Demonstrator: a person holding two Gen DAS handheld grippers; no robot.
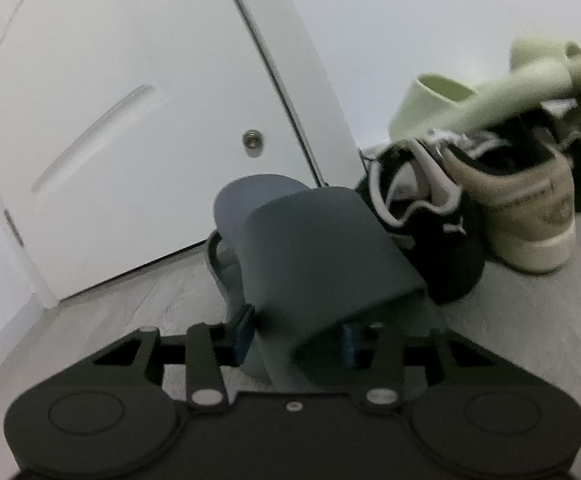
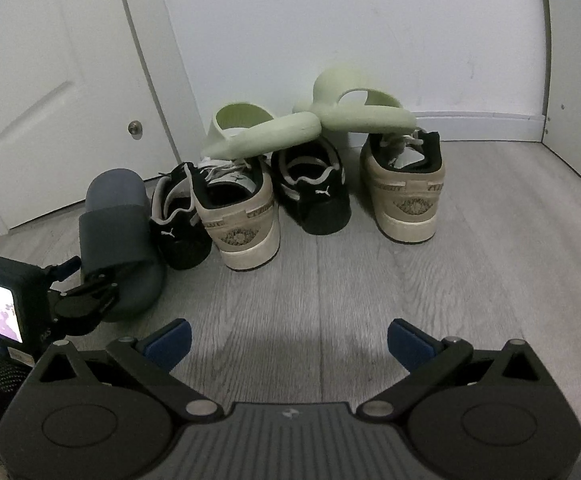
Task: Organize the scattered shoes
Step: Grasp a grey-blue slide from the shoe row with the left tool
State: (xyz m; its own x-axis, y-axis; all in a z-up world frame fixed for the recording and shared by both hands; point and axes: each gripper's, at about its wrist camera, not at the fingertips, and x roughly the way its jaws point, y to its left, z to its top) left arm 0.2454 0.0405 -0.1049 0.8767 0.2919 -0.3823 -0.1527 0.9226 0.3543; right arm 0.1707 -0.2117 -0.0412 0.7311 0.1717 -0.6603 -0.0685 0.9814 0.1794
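our left gripper (image 1: 294, 340) is clamped on the grey slipper (image 1: 310, 248) at the left end of the shoe row, beside a black sneaker (image 2: 178, 228) by the door (image 2: 50, 80). our right gripper (image 2: 288, 340) hangs wide open, holding nothing, over the floor (image 2: 370, 280).

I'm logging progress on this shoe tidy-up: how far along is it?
Mostly done, it seems. Done: sneakers stand in a row by the wall, heels out. In hand: the left gripper is shut on a grey slide at the row's left end. Left: two green slides lie on top of the sneakers, and the pairs alternate. The right gripper is open, empty.
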